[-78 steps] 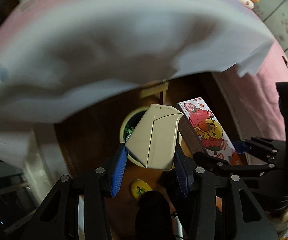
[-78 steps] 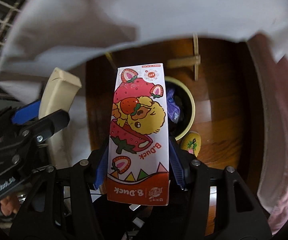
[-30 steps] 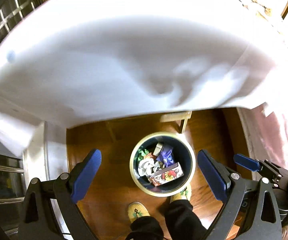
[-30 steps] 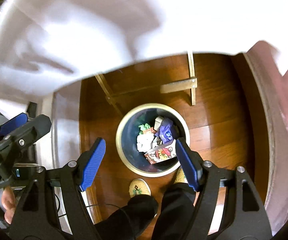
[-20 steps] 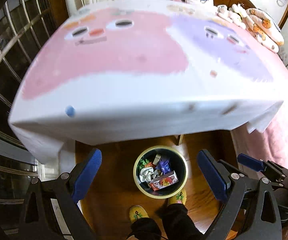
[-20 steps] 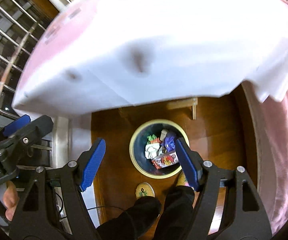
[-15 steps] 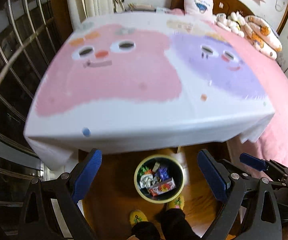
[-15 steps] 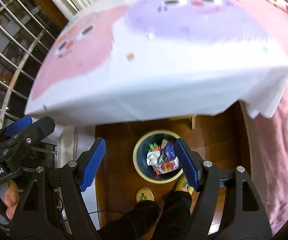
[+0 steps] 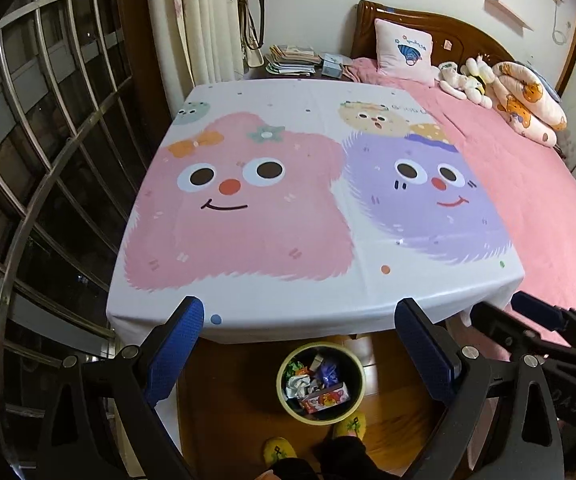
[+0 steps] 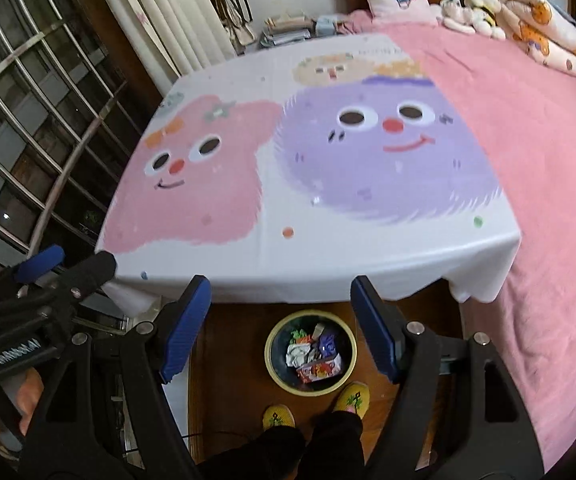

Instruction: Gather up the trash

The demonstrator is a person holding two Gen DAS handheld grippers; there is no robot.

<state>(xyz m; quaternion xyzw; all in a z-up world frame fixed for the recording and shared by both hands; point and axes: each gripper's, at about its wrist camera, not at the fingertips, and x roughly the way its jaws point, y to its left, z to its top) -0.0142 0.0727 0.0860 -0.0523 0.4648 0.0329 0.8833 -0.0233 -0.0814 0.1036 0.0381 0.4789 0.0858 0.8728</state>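
With both grippers hanging above the cartoon tablecloth (image 9: 312,216), left gripper (image 9: 308,344) and right gripper (image 10: 280,324) fingers are spread wide, empty. Trash, incl. strawberry carton (image 10: 319,367), sits in round bin (image 10: 272,364) on the floor by the yellow slippers (image 10: 278,417).

Pink and purple cartoon-monster tablecloth (image 9: 316,208), yellow-rimmed bin (image 9: 321,384), blue-padded fingers (image 9: 174,350)

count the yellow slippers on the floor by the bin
2: one slipper on the wood floor just below the trash bin, the other slipper against the bin's lower right rim, both partly covered by dark trouser legs.
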